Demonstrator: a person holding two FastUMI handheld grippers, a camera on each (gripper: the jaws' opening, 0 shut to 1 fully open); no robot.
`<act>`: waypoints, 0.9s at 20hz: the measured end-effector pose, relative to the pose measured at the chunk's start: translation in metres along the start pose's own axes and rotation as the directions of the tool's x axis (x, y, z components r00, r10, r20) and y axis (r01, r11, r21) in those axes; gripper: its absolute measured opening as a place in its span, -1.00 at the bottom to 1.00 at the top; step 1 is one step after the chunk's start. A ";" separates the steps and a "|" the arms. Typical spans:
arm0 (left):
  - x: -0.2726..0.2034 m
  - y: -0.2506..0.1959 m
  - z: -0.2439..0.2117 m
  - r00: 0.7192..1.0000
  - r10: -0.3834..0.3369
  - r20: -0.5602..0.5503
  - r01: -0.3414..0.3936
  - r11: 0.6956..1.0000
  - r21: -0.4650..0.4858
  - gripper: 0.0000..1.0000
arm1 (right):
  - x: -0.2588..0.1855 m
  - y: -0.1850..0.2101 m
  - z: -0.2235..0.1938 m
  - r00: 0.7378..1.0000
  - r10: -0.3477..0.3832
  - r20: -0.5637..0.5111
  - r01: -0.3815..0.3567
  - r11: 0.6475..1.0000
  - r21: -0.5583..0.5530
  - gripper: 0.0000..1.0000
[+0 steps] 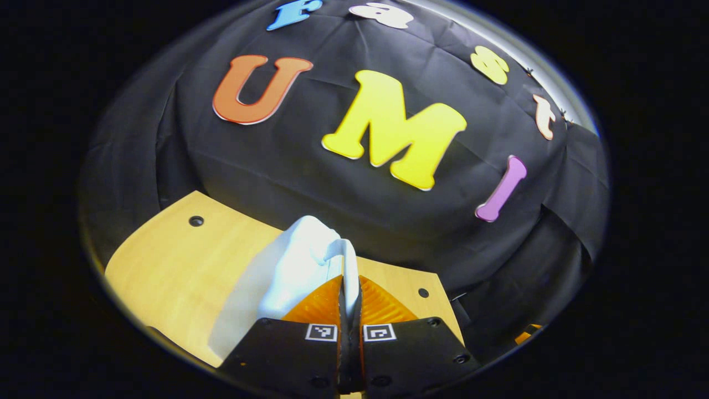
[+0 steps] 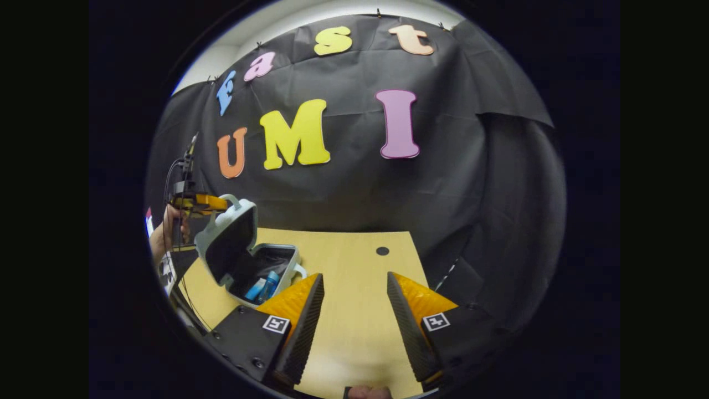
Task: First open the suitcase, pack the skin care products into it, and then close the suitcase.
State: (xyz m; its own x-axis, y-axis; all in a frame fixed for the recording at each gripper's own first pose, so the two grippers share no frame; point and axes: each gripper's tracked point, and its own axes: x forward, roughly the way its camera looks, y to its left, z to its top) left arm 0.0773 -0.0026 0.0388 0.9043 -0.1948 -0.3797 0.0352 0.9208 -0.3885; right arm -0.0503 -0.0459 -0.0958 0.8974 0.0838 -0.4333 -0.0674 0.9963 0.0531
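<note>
Left claw [image 1: 350,288] pinches the thin white rim of the suitcase lid [image 2: 230,235], which stands raised over the worktop [image 2: 354,288]; right claw [image 2: 350,302] hangs open, empty. Blue skin care products [image 2: 265,286] lie inside the dark-lined suitcase [image 2: 271,266]. Smooth hard plastic could slip from that narrow pinch, letting the lid slam.

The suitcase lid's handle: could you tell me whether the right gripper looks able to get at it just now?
Probably not readily: the left gripper is clamped on the handle of the raised lid, and the open right gripper sits apart over the table.
</note>
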 end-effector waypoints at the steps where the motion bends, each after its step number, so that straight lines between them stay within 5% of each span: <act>1: 0.008 -0.014 -0.016 1.000 -0.018 -0.018 0.018 1.000 0.001 -0.94 | -0.003 -0.006 -0.001 1.000 -0.012 -0.004 0.012 1.000 0.005 0.39; 8: 0.072 -0.065 -0.130 0.986 -0.049 -0.162 0.070 0.989 0.128 -0.94 | -0.026 -0.057 0.003 0.989 -0.148 -0.020 0.148 0.989 -0.003 0.41; 18: 0.111 -0.063 -0.207 0.966 0.029 -0.258 0.032 0.973 0.229 -0.94 | -0.043 -0.084 -0.005 0.972 -0.225 -0.063 0.226 0.974 0.016 0.40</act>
State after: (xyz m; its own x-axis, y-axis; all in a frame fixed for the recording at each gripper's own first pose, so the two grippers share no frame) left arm 0.0877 -0.1526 -0.1529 0.7646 -0.2491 -0.5944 0.1608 0.9669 -0.1983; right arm -0.0855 -0.1326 -0.0864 0.8601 -0.1415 -0.4900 0.1444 0.9890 -0.0322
